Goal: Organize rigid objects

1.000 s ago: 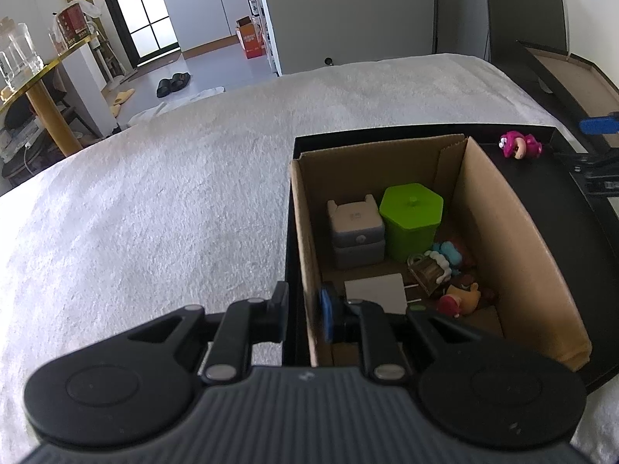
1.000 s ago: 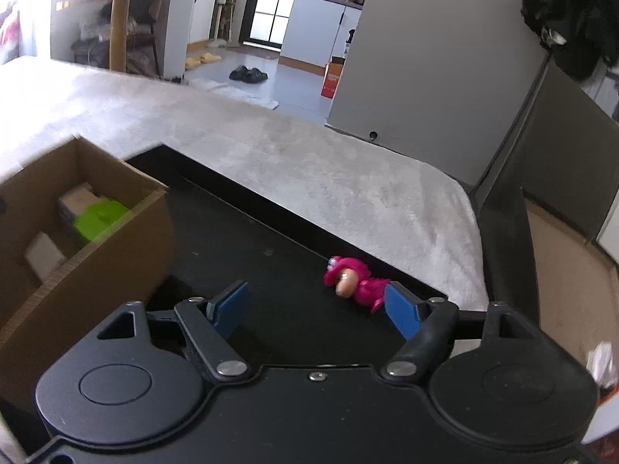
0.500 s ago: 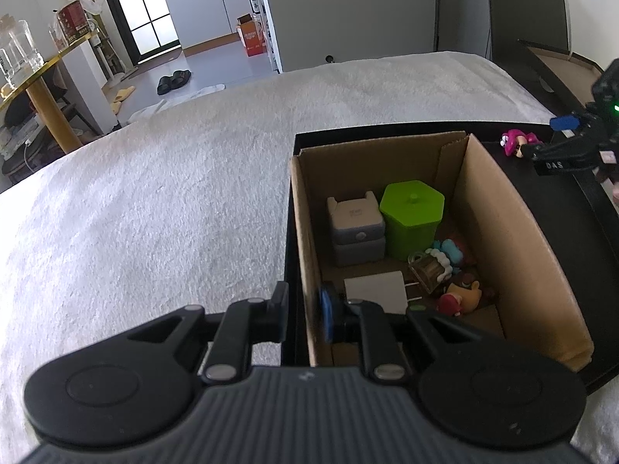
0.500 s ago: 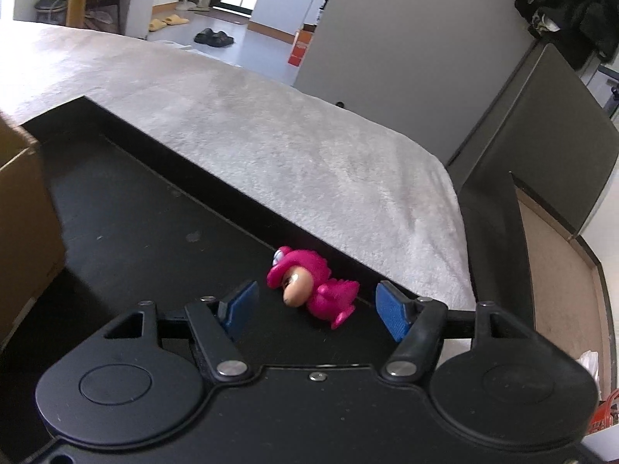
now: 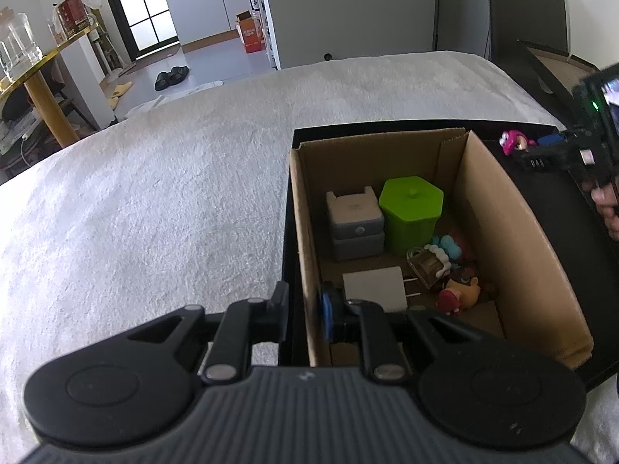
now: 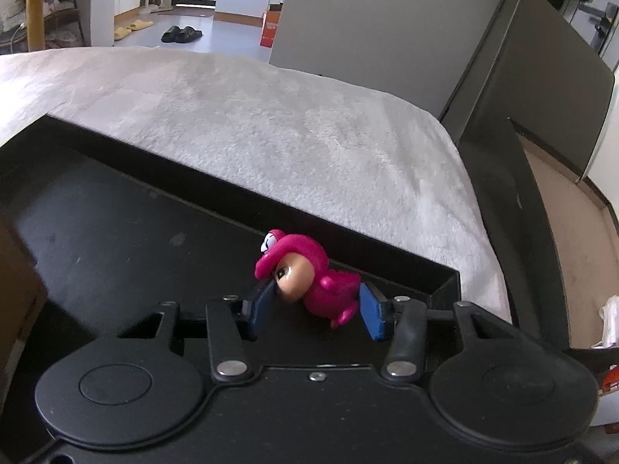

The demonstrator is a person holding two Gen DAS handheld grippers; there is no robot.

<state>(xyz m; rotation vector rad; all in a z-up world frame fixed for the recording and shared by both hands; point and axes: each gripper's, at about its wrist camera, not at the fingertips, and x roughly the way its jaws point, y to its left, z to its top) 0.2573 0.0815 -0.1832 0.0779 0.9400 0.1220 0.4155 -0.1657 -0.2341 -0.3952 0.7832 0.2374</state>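
A pink toy figure point(image 6: 309, 274) lies in the far corner of a black tray point(image 6: 116, 224). My right gripper point(image 6: 315, 309) is around it, blue pads on either side, touching or nearly touching; the jaws are not closed. The figure also shows in the left wrist view point(image 5: 512, 141). My left gripper point(image 5: 303, 315) is shut on the left wall of a cardboard box point(image 5: 301, 239), which stands in the tray. The box holds a green lidded pot point(image 5: 410, 207), a grey drawer unit point(image 5: 356, 224), a white card point(image 5: 375, 288) and several small figures point(image 5: 445, 266).
The tray point(image 5: 561, 208) rests on a white fluffy cover point(image 5: 154, 193). A dark cabinet and an open board-lined case point(image 6: 572, 232) stand to the right. A gold-legged table point(image 5: 35, 89) with glassware is far left.
My right gripper has moved forward over the tray until the pink figure lies between its pads, and the jaws have narrowed. My left gripper has stayed on the box wall.
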